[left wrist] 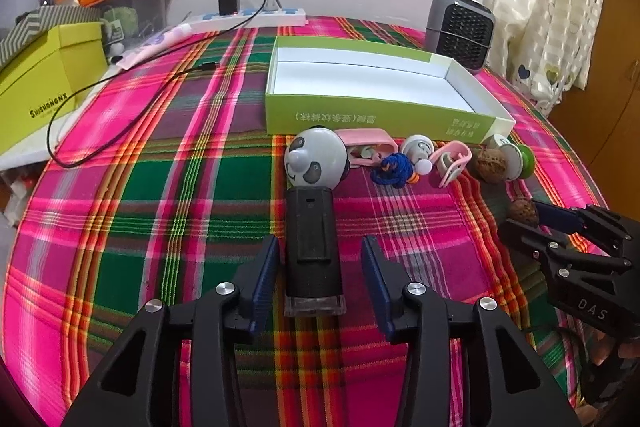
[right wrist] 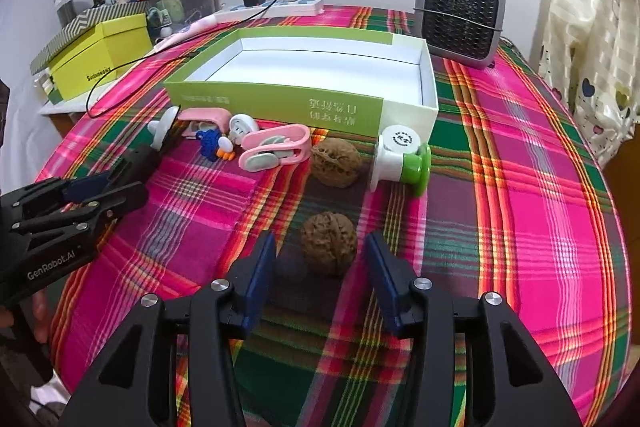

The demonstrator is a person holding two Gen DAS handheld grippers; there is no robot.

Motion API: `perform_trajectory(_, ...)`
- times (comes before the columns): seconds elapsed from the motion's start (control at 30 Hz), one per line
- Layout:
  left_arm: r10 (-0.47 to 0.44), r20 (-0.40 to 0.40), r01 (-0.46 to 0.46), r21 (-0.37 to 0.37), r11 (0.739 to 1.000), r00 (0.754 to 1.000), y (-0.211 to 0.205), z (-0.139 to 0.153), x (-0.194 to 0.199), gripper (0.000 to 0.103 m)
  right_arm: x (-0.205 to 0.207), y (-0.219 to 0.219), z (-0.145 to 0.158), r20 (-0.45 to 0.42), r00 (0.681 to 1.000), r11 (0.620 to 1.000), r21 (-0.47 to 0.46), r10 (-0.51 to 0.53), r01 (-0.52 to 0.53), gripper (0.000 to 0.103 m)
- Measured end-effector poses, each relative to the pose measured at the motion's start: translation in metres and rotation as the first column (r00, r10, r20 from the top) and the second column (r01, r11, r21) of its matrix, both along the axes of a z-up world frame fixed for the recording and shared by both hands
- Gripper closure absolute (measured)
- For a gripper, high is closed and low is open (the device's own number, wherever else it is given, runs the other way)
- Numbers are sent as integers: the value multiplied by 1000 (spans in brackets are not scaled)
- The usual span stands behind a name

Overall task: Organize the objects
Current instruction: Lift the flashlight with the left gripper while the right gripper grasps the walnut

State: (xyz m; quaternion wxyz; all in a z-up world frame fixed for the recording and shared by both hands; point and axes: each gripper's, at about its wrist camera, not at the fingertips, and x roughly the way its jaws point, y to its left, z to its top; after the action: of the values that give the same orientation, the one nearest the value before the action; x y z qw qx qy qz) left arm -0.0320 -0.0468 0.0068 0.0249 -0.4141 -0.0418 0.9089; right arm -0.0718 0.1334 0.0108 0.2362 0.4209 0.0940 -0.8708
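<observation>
On the plaid worktop (left wrist: 120,211), small things are lying in a row just in front of the open green box (left wrist: 360,107), likely waiting to go in. The left tool (left wrist: 320,271) is straddling the black handle of the panda toy (left wrist: 312,219), its pads wide apart and not touching it, seemingly lining up a grasp. The right tool (right wrist: 320,267) is bracketing the near walnut (right wrist: 329,243) in the same way, open and gripping nothing. Only the right view is showing the walnut between those pads and a second walnut (right wrist: 335,163) beside the stamp (right wrist: 400,159); the left view alone is showing the panda whole, with the right tool at its edge.
</observation>
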Motion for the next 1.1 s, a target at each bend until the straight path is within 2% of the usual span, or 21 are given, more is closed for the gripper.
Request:
perform_trajectory(0.27, 5, 4, -5, -16, 1000, 1000, 0, 0, -4, 64, -3, -2, 1, -5, 1000, 1000, 13, 2, -2, 55)
perform_trajectory(0.4, 17, 3, -17, -18, 1000, 1000, -2, 0, -5, 72, -3, -1, 1, -9, 1000, 1000, 16, -6, 6, 59)
perform_trajectory(0.6, 39, 3, -39, -27, 999, 999, 0, 0, -6, 78, -4, 0, 1, -12, 1000, 1000, 19, -15, 15, 66)
perform_trajectory(0.9, 45, 4, -45, -25, 999, 999, 0, 0, -6, 78, -4, 0, 1, -15, 1000, 1000, 19, -21, 21, 74)
perform_trajectory(1.1, 44, 7, -44, -25, 999, 999, -1, 0, -7, 78, -4, 1, 2, -14, 1000, 1000, 16, -21, 21, 74)
